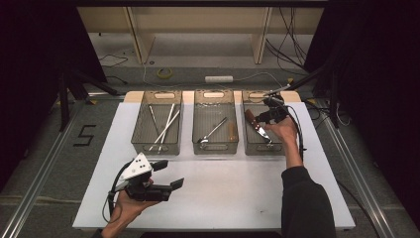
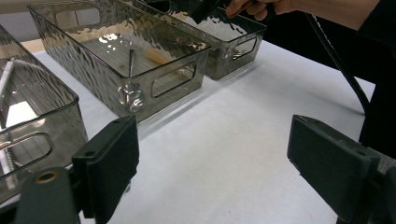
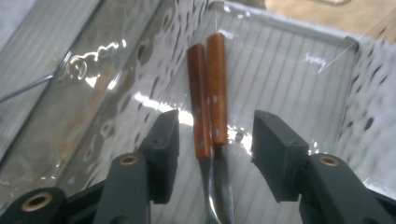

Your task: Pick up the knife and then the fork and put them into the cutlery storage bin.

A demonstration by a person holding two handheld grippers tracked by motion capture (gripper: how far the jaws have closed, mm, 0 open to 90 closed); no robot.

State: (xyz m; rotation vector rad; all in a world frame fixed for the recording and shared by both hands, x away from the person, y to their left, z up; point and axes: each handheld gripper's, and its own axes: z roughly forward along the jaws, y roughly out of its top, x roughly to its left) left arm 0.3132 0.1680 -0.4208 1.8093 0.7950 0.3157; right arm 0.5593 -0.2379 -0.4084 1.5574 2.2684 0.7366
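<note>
Two knives with brown wooden handles [image 3: 201,107] lie side by side on the floor of the right clear bin [image 3: 299,65], blades pointing toward the camera. My right gripper [image 3: 215,144] hovers just over them, open, a jaw on each side of the pair and neither pad touching. In the high view that gripper [image 1: 262,119] reaches into the right bin [image 1: 265,149], where a knife [image 1: 253,121] lies. My left gripper [image 1: 171,174] is held above the table's front left, open with nothing between the jaws; in its own view it [image 2: 212,163] faces the bins.
Three clear bins stand in a row at the back of the white table [image 1: 223,193]. The left bin [image 1: 140,124] holds long pale utensils. The middle bin [image 1: 215,149] holds a spoon [image 1: 213,131]. A cable trails from the right hand.
</note>
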